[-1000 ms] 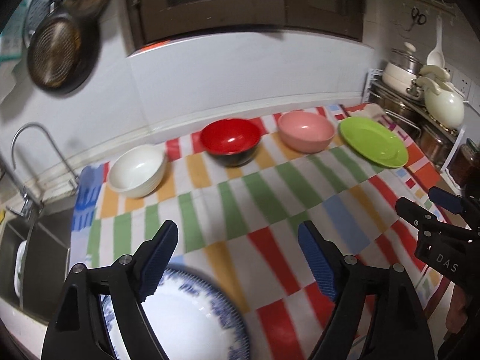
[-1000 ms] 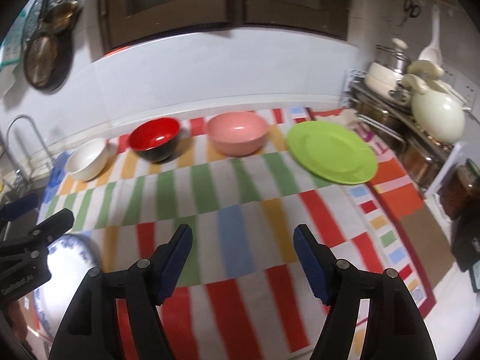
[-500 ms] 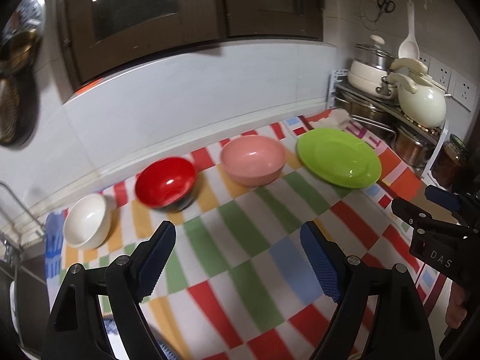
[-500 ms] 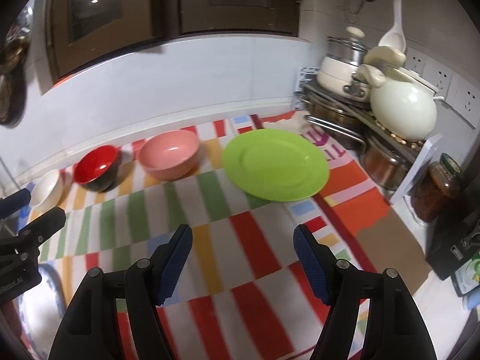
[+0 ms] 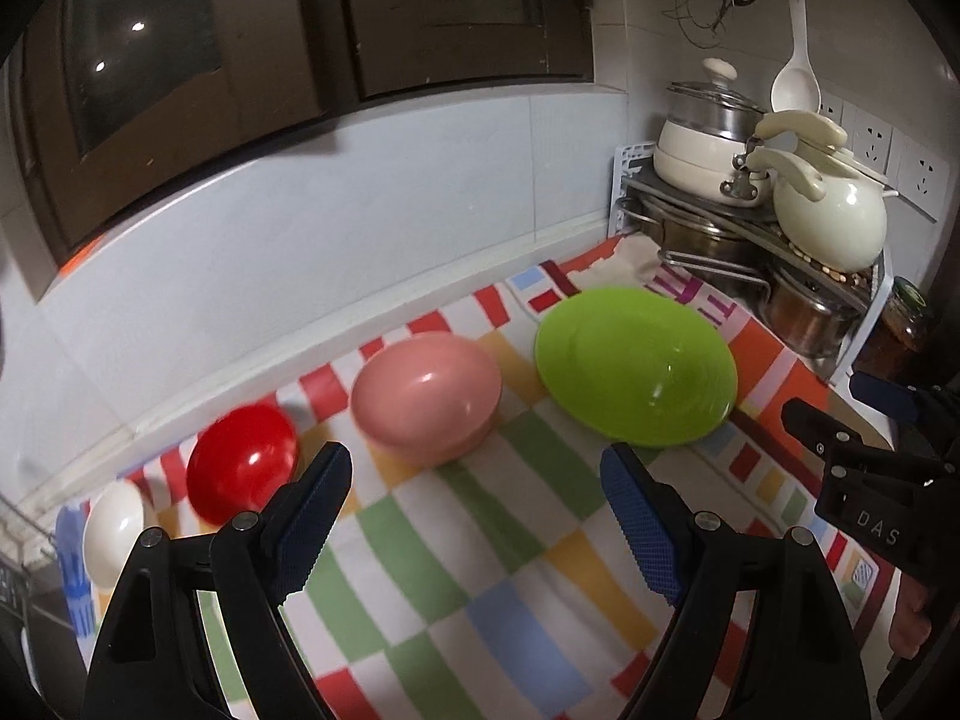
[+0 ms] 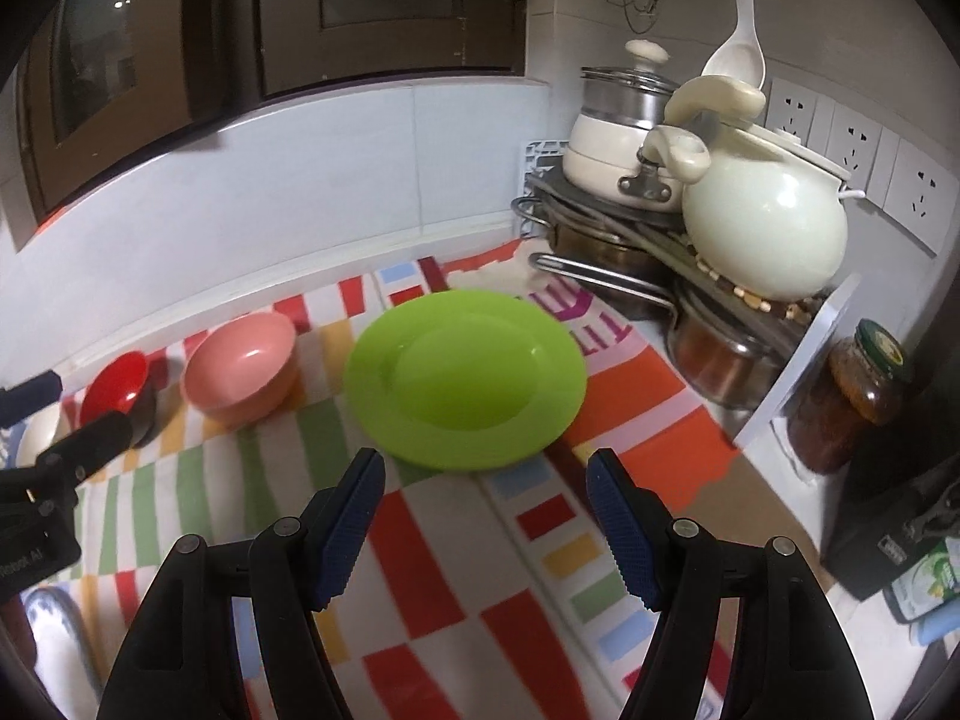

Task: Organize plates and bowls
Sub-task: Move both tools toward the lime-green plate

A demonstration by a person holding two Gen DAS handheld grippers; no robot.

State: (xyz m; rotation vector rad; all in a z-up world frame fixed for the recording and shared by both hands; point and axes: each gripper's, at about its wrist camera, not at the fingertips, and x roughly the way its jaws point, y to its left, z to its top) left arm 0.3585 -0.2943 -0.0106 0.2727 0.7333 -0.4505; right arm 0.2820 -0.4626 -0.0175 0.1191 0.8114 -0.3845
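Honestly the thing I'm worried about here is the green plate [image 6: 465, 375]. It lies flat on the striped cloth [image 6: 432, 546] towards the worktop's right end, and there's a rack of pots [image 6: 606, 252] and a cream kettle [image 6: 762, 222] just beside it. If I go for its rim with my right gripper [image 6: 486, 525] at this steep tilt, the pads could skid off the thin glossy edge, or I'd shove it into the pink bowl [image 5: 426, 393] next to it. Red bowl [image 5: 243, 462] and white bowl [image 5: 113, 525] carry the row on along the back edge to the left end. Both jaws are spread wide, nothing between them, touching nothing; same for my left gripper [image 5: 474, 519], hanging over bare cloth
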